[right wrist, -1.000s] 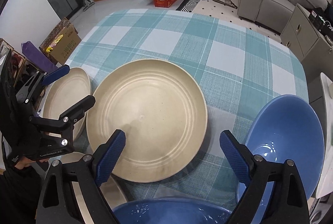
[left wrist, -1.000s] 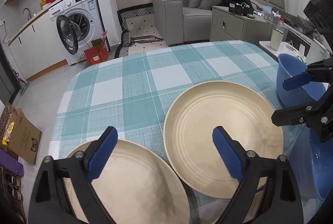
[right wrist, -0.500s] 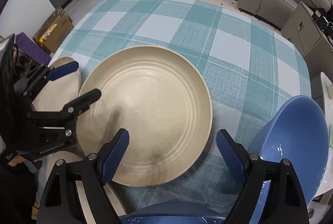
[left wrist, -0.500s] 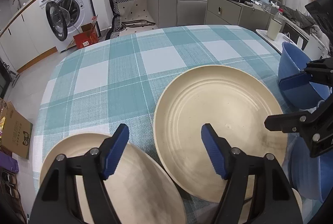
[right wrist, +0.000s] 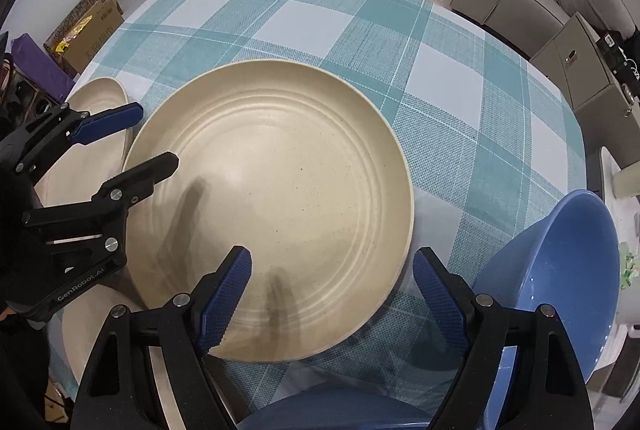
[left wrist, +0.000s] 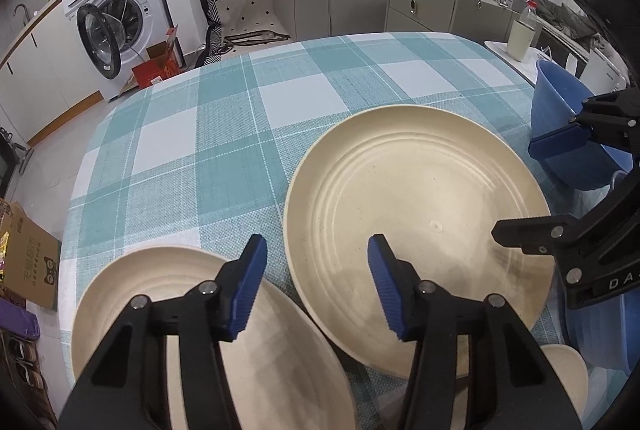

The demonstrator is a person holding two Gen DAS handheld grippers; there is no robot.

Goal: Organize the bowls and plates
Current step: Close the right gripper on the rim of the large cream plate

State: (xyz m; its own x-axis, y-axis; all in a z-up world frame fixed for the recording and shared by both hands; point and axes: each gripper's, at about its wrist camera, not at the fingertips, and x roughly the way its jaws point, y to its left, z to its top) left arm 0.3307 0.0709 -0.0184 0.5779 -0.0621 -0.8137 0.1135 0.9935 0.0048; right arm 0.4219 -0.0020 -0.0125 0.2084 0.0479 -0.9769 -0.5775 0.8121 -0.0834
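Two claws hover over a tabletop dressed in teal-and-white check, where beige plates and blue bowls wait to be sorted. Seen from the right wrist, the large beige plate lies flat at centre; the right claw, its blue pads spread wide and gripping nothing, straddles that plate's rim at 6 o'clock, well above it. A blue bowl stands at 4 o'clock of the plate, just beside it, and part of a second blue bowl shows at the bottom edge. At 9 o'clock the left claw reaches in over the gap between the large plate and a smaller beige plate. From the left wrist, the left claw has just been narrowing, its pads still apart with no dish pinched between them; below it are the strip of cloth and the near rims of the smaller beige plate at 7 o'clock and the large beige plate at 2 o'clock.
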